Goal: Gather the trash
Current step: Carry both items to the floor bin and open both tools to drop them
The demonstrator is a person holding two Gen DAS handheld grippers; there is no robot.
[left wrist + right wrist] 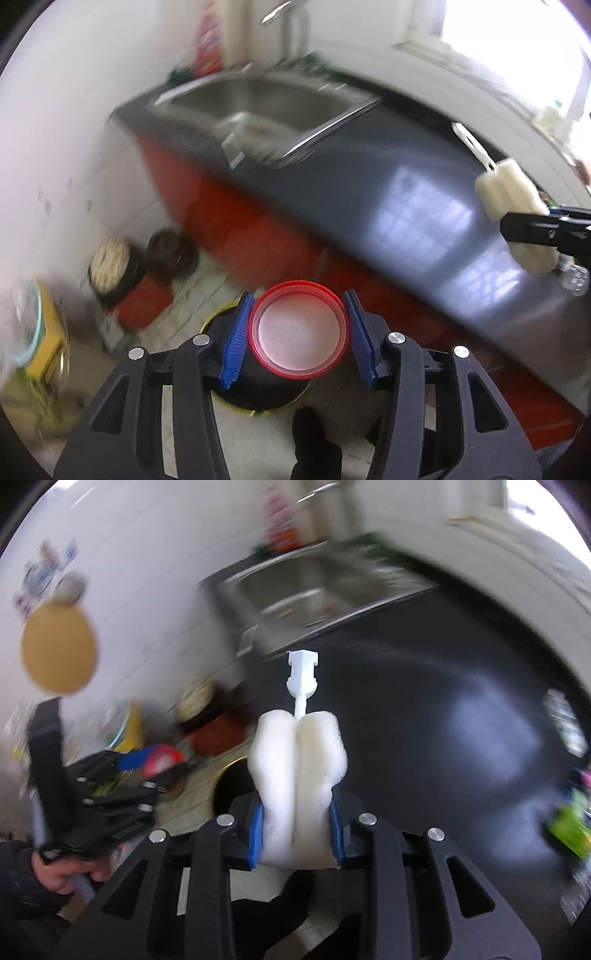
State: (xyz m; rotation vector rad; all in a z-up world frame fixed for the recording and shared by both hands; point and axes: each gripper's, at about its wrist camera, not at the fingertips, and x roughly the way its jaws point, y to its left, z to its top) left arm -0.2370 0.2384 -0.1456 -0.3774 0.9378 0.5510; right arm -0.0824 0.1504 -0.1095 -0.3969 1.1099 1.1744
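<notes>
My left gripper point(299, 332) is shut on a round red-rimmed plastic lid point(299, 329), held over a dark bin point(258, 397) with a yellow rim on the floor. My right gripper point(297, 825) is shut on a white sponge brush head point(297, 775) with a white plastic stem pointing forward. In the left wrist view the sponge point(513, 206) and right gripper point(543, 229) show at the right, above the counter. In the right wrist view the left gripper point(147, 764) with the red lid point(162, 760) shows at the lower left, and the bin point(232, 790) lies just ahead.
A dark countertop point(406, 192) over red cabinets runs diagonally, with a steel sink point(266, 107) at its far end. Pots and a red container point(144, 299) stand on the tiled floor by the wall. Green packaging point(569, 823) lies on the counter's right.
</notes>
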